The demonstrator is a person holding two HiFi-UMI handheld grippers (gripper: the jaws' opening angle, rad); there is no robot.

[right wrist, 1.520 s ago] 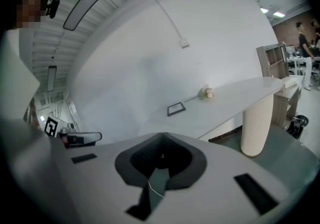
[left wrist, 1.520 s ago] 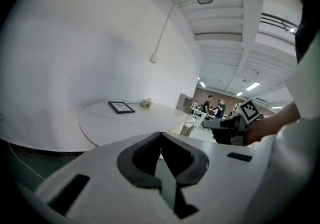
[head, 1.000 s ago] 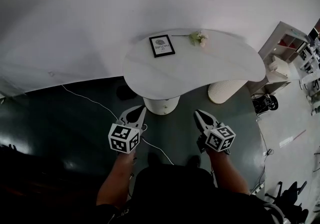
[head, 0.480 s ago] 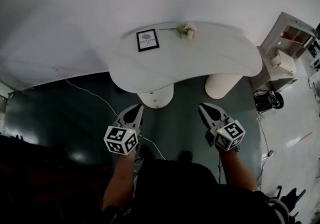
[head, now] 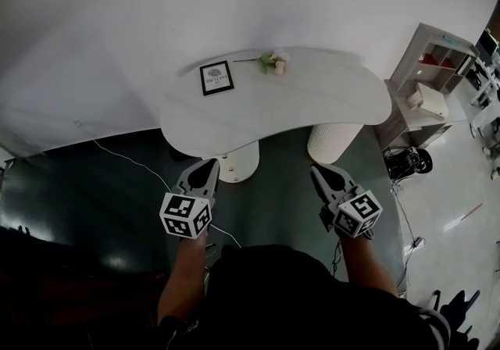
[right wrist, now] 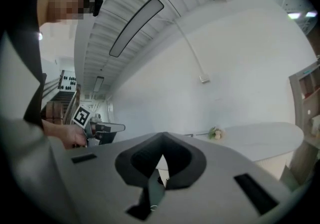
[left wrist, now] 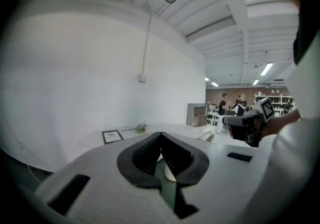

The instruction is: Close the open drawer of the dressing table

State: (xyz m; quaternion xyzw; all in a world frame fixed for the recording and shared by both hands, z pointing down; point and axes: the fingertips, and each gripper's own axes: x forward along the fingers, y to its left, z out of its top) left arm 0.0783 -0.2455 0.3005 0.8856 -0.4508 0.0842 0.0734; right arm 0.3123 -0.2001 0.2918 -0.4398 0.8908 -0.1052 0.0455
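Dressing table [head: 312, 98] has slid leftward in view (long axis left-right).

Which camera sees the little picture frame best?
The head view: it sees the whole picture frame from above on the table. The left gripper view shows it small and low; the right gripper view, barely a dark sliver.

Dressing table [head: 312, 106] sits ahead of both grippers, against the wall. The frame [head: 216, 77] on it is ahead of the left gripper [head: 209, 165], with the flower [head: 273, 62] just right of the frame. The shelf unit [head: 430, 98] is well right of the right gripper [head: 316, 172].
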